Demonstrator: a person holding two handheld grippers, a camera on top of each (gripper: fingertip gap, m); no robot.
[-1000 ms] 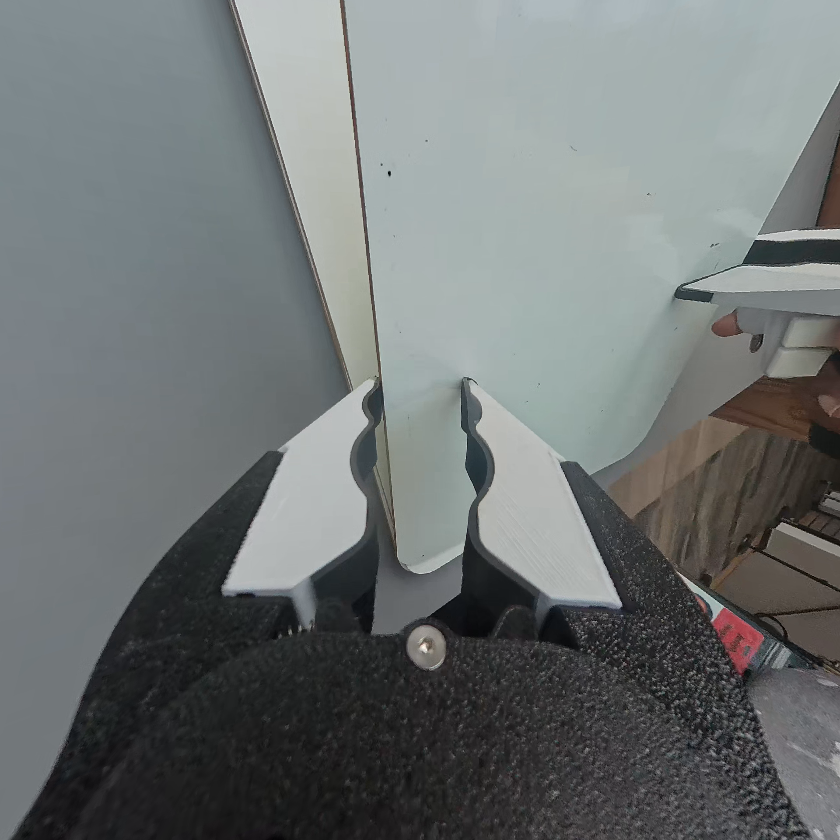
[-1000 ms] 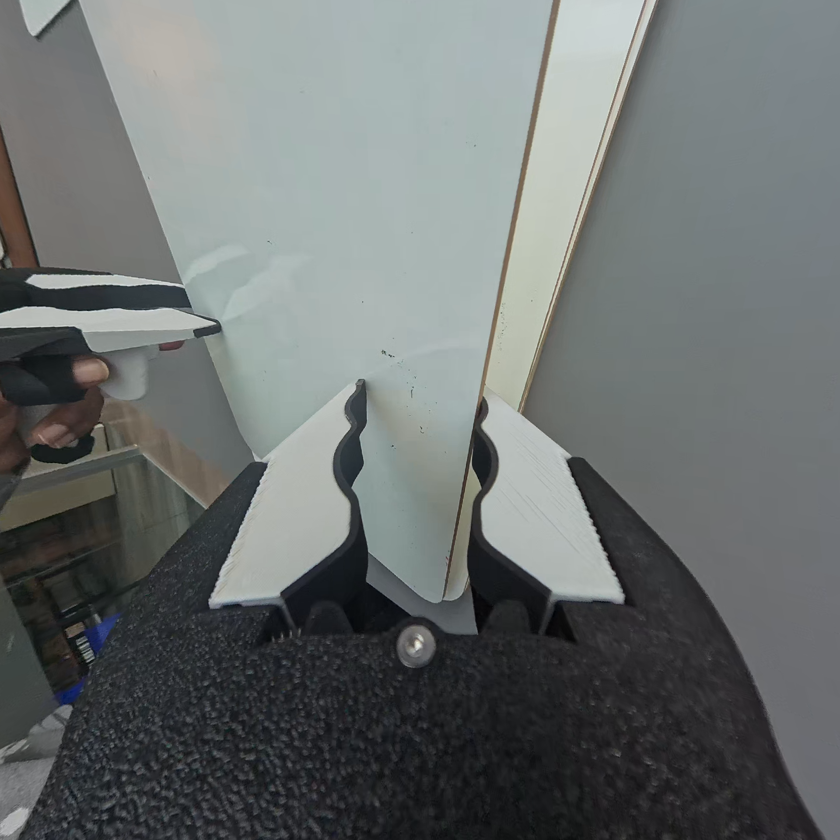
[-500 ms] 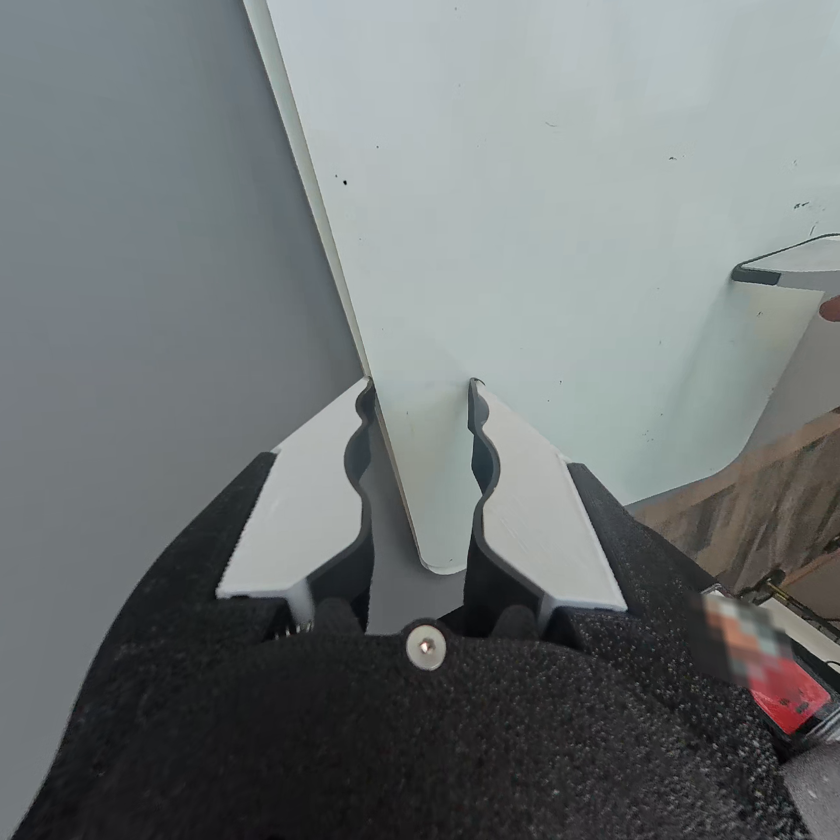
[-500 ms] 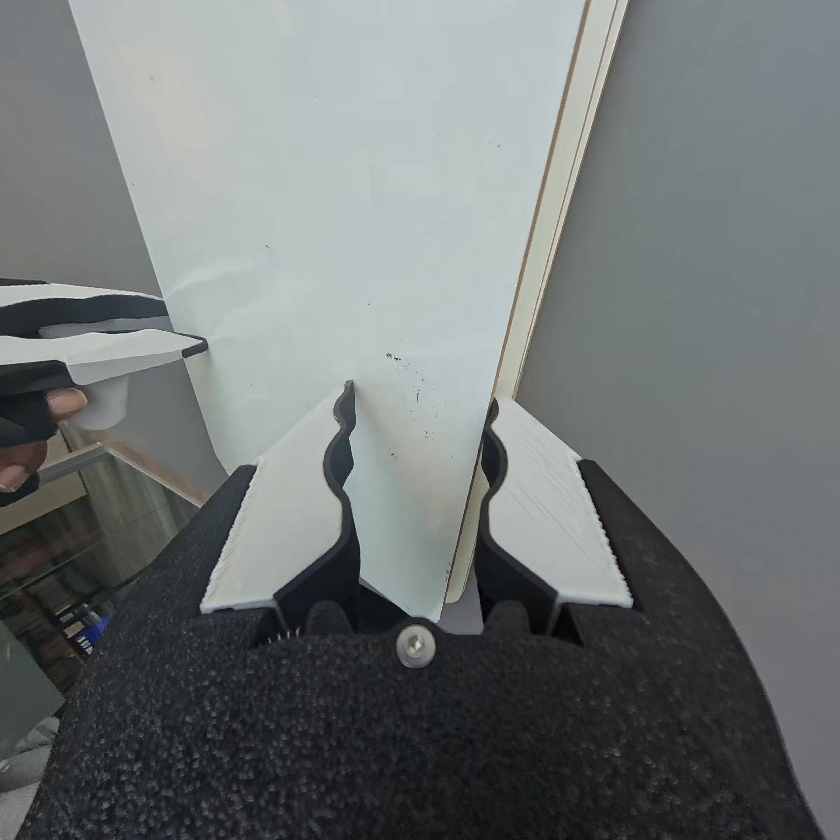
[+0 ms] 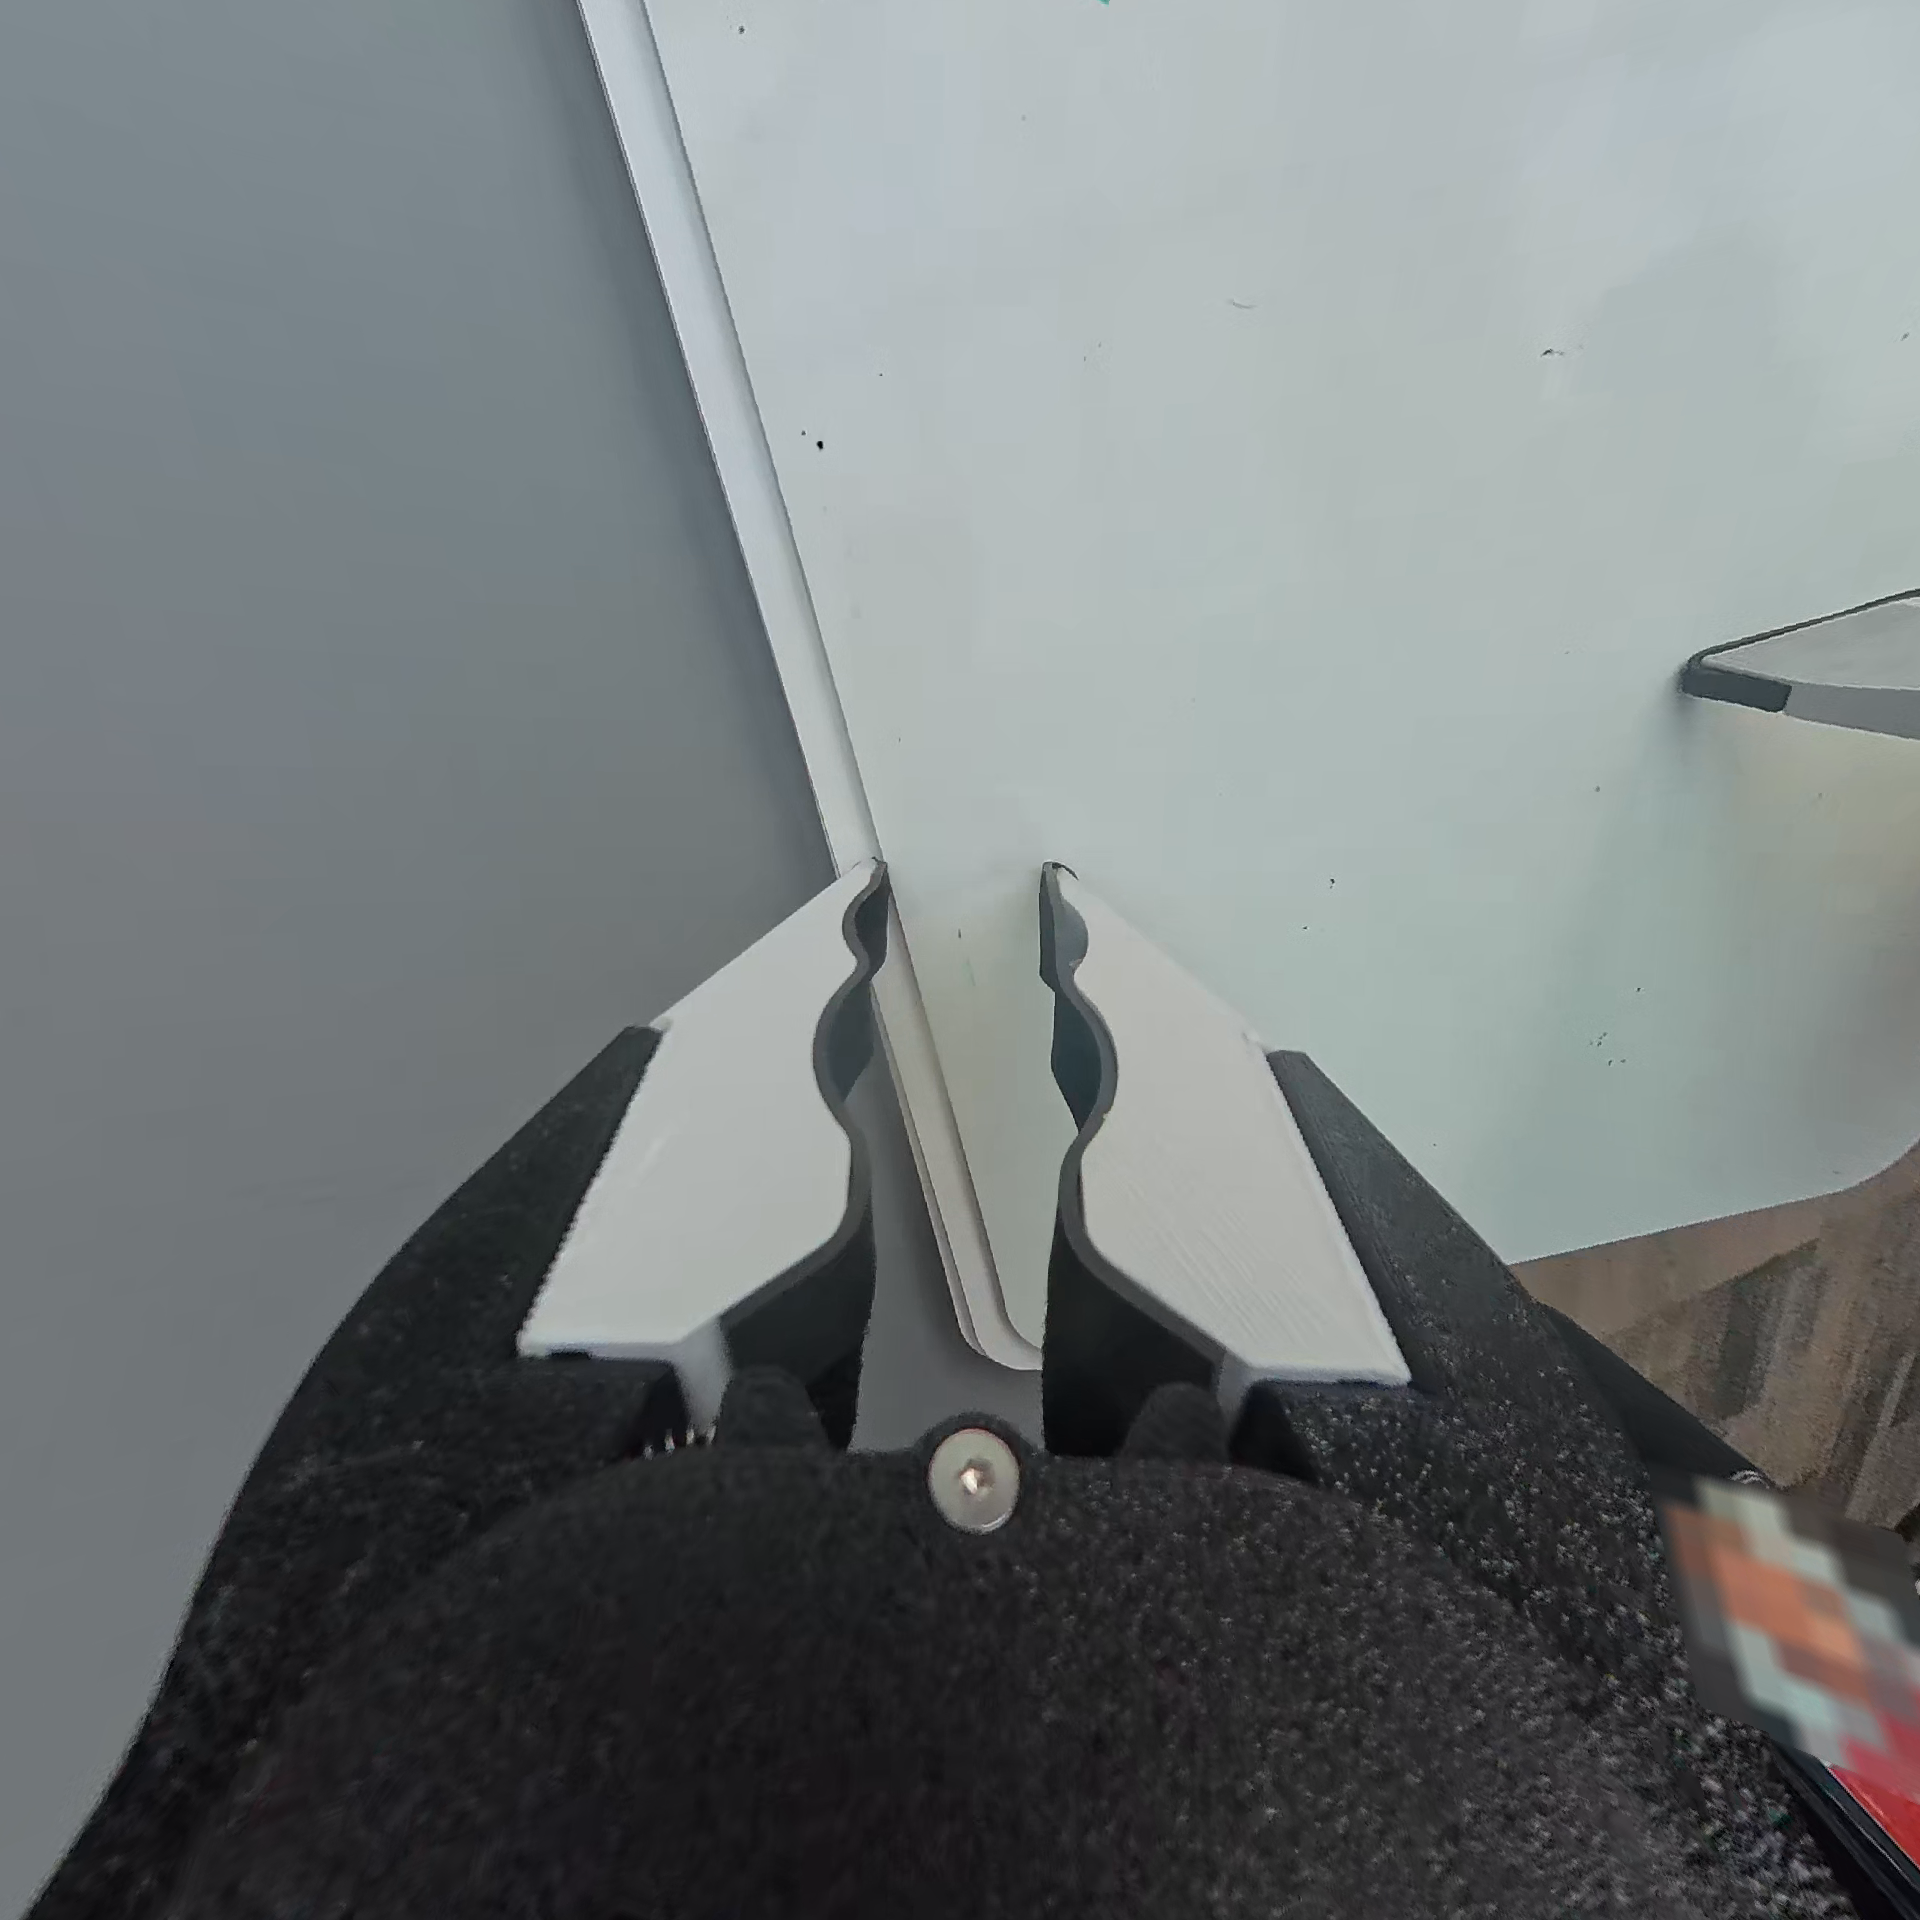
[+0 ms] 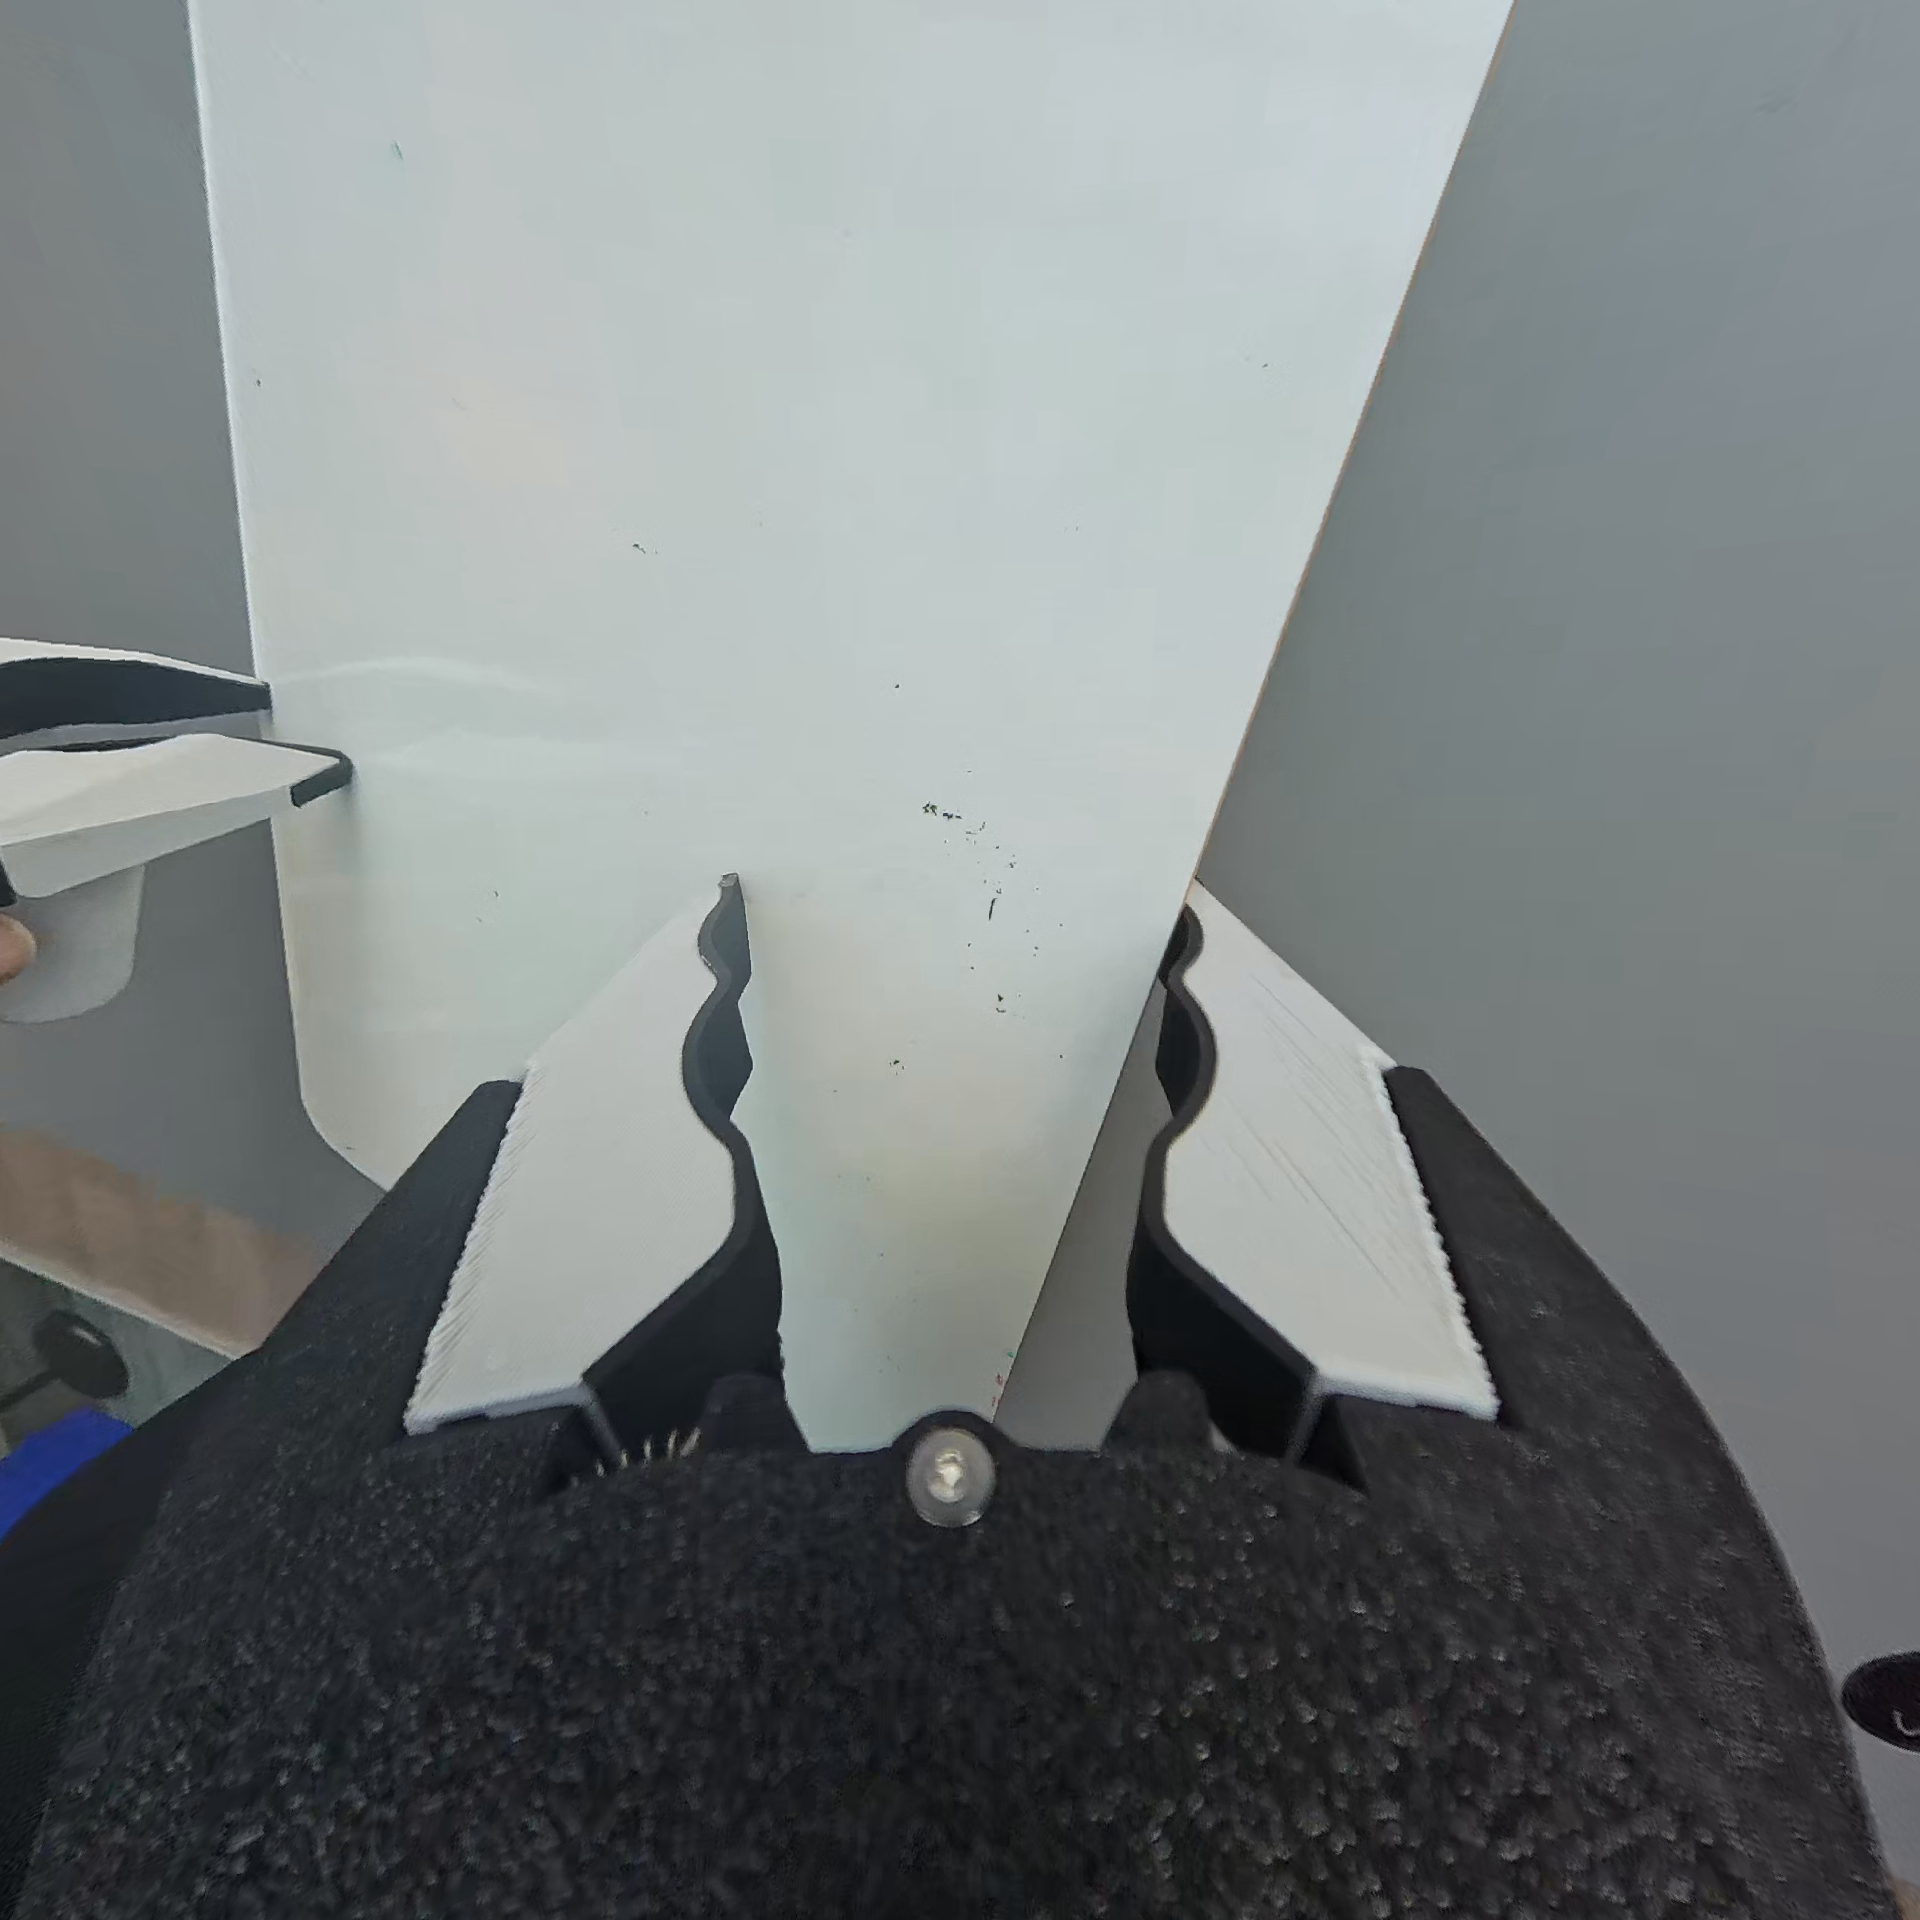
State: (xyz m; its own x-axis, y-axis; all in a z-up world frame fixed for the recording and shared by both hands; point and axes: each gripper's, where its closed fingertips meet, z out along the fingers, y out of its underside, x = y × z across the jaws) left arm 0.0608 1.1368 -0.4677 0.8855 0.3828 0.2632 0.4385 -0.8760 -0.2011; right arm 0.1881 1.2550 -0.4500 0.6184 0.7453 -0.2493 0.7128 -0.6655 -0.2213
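Note:
A large thin white board (image 5: 1247, 468) with rounded corners stands against a grey surface (image 5: 312, 623). My left gripper (image 5: 963, 864) grips its lower corner, with one finger behind the board's edge and one on its face, and thin layered edges show between the jaws. My right gripper (image 6: 956, 904) straddles the board's (image 6: 779, 416) other lower corner, and its jaws stand wide apart with the right finger clear of the edge. Each view shows the other gripper at the far side, the right gripper (image 5: 1808, 675) and the left gripper (image 6: 156, 758), touching the board.
The grey surface (image 6: 1610, 727) fills the space beside the board. A wood-toned strip and patterned floor (image 5: 1714, 1320) lie below the board's edge. A fingertip (image 6: 10, 945) shows at the left edge. A small black round object (image 6: 1886, 1704) sits low right.
My right gripper's jaws have spread apart around the board's corner. The cream panel seen behind the board is now almost hidden. Both views have moved closer to the board.

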